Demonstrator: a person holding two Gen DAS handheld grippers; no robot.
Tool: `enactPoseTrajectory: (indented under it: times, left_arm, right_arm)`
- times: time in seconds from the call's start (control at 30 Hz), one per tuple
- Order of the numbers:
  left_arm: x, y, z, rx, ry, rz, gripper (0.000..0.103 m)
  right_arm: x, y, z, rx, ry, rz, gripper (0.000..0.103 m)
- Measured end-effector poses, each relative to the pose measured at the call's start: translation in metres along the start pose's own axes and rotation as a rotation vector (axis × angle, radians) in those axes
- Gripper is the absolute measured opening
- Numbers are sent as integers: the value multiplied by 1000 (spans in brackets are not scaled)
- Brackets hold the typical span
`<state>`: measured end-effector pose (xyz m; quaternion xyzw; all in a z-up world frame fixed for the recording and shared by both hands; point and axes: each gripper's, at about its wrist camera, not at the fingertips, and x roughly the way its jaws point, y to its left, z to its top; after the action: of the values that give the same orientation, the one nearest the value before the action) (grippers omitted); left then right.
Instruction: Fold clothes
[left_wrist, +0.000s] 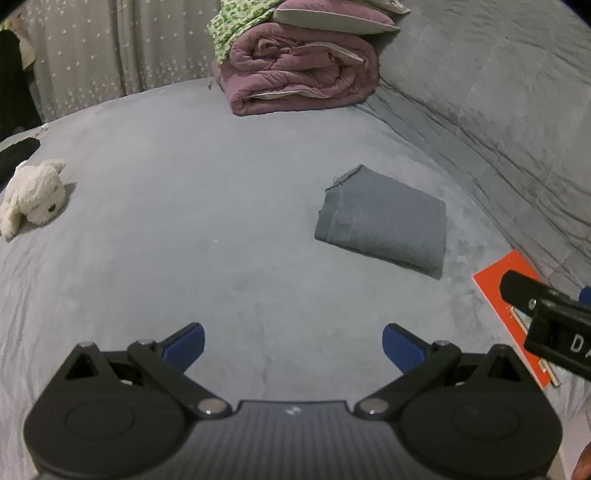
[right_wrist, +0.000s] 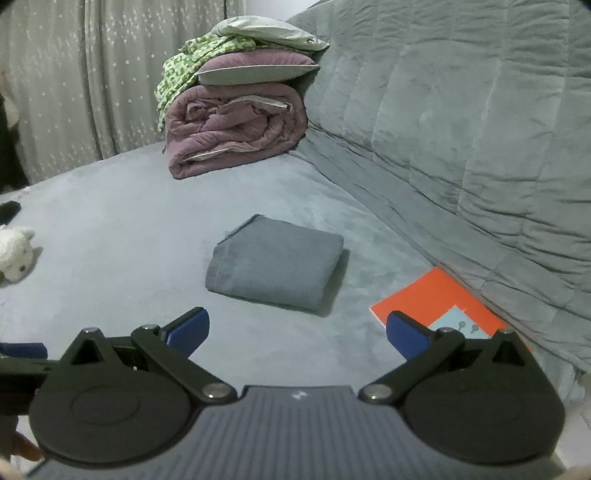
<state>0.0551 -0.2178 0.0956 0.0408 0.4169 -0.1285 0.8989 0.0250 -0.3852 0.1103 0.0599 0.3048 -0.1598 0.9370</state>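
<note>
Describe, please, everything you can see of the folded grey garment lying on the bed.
The folded grey garment is a thick, knit-looking cloth, folded into a compact, roughly rectangular bundle of several layers. One rounded fold edge faces the grippers; a ribbed hem shows along its left side, with a slightly frayed corner at the back. It lies flat on the grey bed cover, apart from the orange book to its right. Neither gripper touches it.

Dim, soft indoor light, faint shadows, fisheye-bent edges, perhaps slightly blurred
</note>
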Motion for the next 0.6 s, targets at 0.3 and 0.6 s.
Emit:
enactPoseTrajectory:
  times: [0.3,0.6]
  left_arm:
    - [1,1,-3,2,1,7,103]
    - [2,-3,-4,15,9,-3,103]
  right_arm:
    - [-1,-3,-3,9,4,21,103]
    - [2,-2,-4,2,16,21,103]
